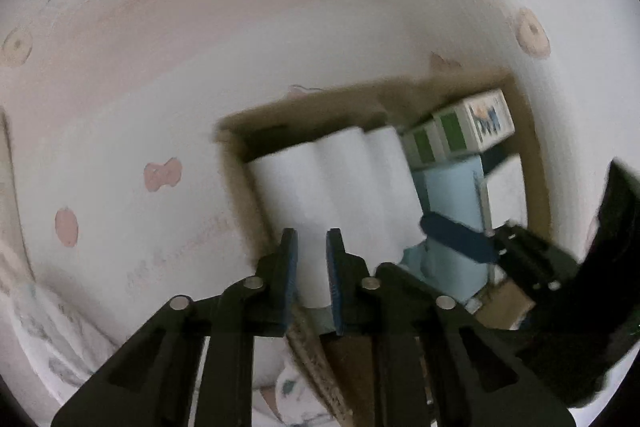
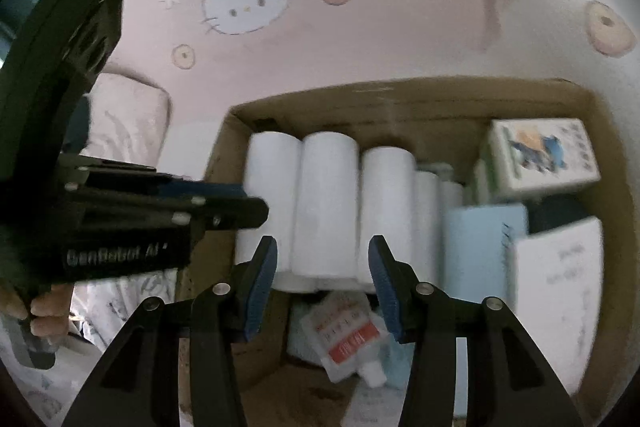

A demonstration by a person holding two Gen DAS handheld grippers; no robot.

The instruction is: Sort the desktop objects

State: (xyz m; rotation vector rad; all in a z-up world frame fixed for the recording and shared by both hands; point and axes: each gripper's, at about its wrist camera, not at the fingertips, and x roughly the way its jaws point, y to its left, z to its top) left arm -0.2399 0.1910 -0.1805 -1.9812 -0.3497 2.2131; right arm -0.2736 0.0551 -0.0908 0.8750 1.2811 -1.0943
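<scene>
An open cardboard box (image 2: 400, 95) lies on a pink cartoon-print cloth (image 2: 360, 39). Several white paper rolls (image 2: 328, 203) lie side by side in it, next to a pale blue box (image 2: 480, 247), a white booklet (image 2: 560, 287) and a cartoon-printed carton (image 2: 540, 151). A red-and-white pouch (image 2: 348, 331) lies at the box's near end. My right gripper (image 2: 322, 261) hangs open above the rolls, nothing between its blue pads. My left gripper (image 1: 312, 247) is over the box's left wall (image 1: 240, 195), its jaws a narrow gap apart with only a white roll (image 1: 344, 187) showing behind them.
A hand (image 2: 44, 311) holds the left gripper's handle at the left edge of the right wrist view. A folded pale pink cloth (image 2: 128, 115) lies left of the box. The right gripper's blue finger (image 1: 456, 235) reaches over the box in the left wrist view.
</scene>
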